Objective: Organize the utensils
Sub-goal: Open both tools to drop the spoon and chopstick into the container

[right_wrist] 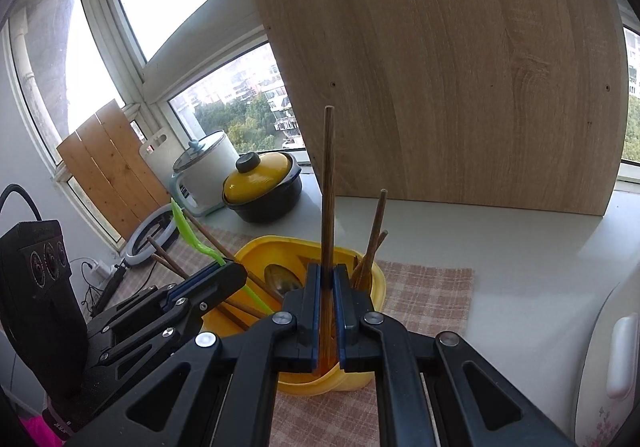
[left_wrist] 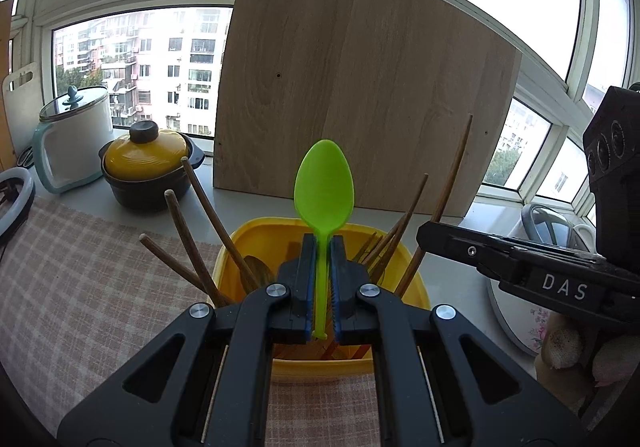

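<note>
Currently listed, with the yellow container (left_wrist: 416, 289) as landmark:

1. Left gripper (left_wrist: 321, 247): jaws clamped on the handle of a green plastic spoon (left_wrist: 324, 187), bowl upward, held directly over the container's mouth.
2. Right gripper (right_wrist: 327, 279): jaws clamped on a single dark wooden chopstick (right_wrist: 328, 183), upright, its lower end down inside the container.
3. Loose chopsticks (left_wrist: 188, 243): several standing in the container, leaning out over its rim to both sides.
4. Metal spoon (right_wrist: 282, 279): bowl lying inside the container.
5. Checked cloth (left_wrist: 80, 279): spread under the container.
6. Wooden board (left_wrist: 360, 87): propped upright behind the container, against the window.
7. Yellow-lidded black pot (left_wrist: 148, 171): behind and left of the container; a white cooker with glass lid (left_wrist: 74, 139) stands just beyond it.
</note>
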A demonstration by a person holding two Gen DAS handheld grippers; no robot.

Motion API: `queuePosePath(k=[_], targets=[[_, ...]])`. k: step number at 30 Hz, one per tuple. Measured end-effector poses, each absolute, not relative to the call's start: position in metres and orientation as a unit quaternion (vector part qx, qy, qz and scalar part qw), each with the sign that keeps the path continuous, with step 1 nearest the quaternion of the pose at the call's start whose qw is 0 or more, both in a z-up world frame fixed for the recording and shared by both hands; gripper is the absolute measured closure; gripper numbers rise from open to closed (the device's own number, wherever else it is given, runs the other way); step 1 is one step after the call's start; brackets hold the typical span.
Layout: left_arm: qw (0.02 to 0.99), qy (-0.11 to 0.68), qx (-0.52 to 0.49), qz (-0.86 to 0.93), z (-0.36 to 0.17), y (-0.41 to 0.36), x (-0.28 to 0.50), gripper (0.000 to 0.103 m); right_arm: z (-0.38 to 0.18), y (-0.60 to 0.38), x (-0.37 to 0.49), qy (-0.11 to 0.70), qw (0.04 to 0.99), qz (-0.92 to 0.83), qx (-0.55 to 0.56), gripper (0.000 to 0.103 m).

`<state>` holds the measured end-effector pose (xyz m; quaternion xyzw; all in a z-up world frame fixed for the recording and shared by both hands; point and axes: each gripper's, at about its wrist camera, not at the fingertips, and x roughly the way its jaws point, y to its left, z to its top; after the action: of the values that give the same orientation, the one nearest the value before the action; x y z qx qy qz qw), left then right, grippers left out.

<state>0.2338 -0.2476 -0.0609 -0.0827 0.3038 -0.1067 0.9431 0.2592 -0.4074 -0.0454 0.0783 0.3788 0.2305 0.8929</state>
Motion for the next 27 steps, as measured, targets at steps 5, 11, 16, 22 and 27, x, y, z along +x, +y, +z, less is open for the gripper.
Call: queuePosePath(k=[5, 11, 16, 22, 27], targets=[[0.944, 0.303, -0.074, -0.106, -0.059, -0.248, 0.228, 0.099, -0.048, -0.406, 0.257, 0.385, 0.891, 0.228, 0.074, 0.097], [0.943, 0.306, -0.073, -0.107, -0.059, -0.245, 0.221, 0.099, -0.049, -0.405, 0.25, 0.386, 0.893, 0.223, 0.064, 0.079], [0.942, 0.309, -0.075, -0.107, -0.059, -0.239, 0.212, 0.091, -0.049, -0.406, 0.24, 0.385, 0.896, 0.214, 0.057, 0.079], [0.941, 0.312, -0.078, -0.108, -0.057, -0.233, 0.196, 0.081, -0.046, -0.409, 0.22, 0.378, 0.904, 0.197, 0.044, 0.074], [0.942, 0.309, -0.075, -0.111, -0.052, -0.227, 0.179, 0.077, -0.041, -0.413, 0.2, 0.368, 0.911, 0.182, 0.038, 0.061]])
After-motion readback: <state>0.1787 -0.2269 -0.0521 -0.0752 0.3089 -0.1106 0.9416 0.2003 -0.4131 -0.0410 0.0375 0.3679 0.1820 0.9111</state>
